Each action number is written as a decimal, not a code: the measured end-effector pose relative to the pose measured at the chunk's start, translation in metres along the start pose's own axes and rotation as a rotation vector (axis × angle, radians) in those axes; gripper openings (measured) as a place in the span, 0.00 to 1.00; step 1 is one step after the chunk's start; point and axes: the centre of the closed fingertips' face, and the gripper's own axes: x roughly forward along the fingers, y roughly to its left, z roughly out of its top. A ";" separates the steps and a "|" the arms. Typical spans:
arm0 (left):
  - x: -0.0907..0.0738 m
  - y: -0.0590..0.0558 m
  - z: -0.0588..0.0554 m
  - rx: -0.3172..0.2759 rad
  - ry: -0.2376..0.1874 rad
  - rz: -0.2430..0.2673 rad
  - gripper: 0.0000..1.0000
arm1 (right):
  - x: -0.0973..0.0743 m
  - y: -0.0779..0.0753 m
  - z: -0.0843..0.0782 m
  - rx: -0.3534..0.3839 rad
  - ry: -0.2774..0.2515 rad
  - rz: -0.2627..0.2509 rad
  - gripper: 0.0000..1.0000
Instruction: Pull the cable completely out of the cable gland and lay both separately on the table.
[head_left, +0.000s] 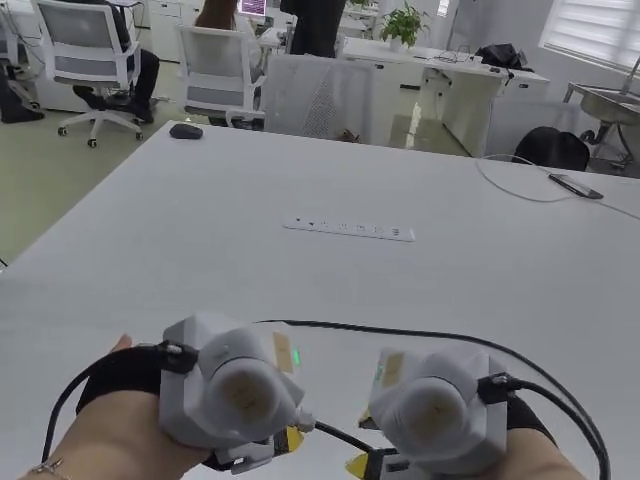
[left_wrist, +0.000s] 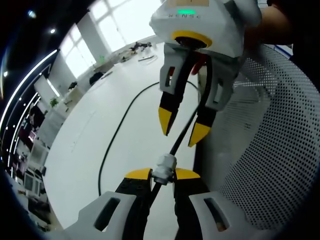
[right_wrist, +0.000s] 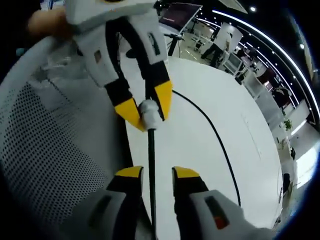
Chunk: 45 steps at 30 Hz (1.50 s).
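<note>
Table (head_left: 150, 260): white, wide | power strip (head_left: 348, 229): flat, well ahead of left gripper (left_wrist: 162, 175) and right gripper (right_wrist: 157, 172) | mouse (head_left: 186, 131): far edge, ahead-left of left gripper | phone (head_left: 575, 186): far ahead-right of right gripper | cable (head_left: 400, 331): black, curving just ahead of both.

White power strip (head_left: 348, 229), dark mouse (head_left: 186, 131), phone (head_left: 575, 186), office chairs (head_left: 88, 45) beyond.

Head view: the left gripper (head_left: 290, 442) and right gripper (head_left: 365, 465) were chopped by the bottom edge, jaws mostly lost. The cable gland (left_wrist: 163, 167) sat between the left gripper's tips, its lower part buried there. The cable (right_wrist: 151, 165) ran between the right gripper's jaws and off the frame, end unseen.
</note>
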 end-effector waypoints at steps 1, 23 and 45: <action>0.000 0.000 0.000 0.001 -0.001 0.000 0.17 | -0.001 0.001 0.006 0.004 -0.033 0.005 0.22; -0.002 0.006 -0.004 -0.028 0.015 0.017 0.17 | -0.003 -0.002 -0.027 0.105 0.112 0.030 0.22; -0.002 0.013 -0.011 -0.048 0.036 0.036 0.17 | -0.122 -0.116 -0.235 0.909 0.073 -0.527 0.28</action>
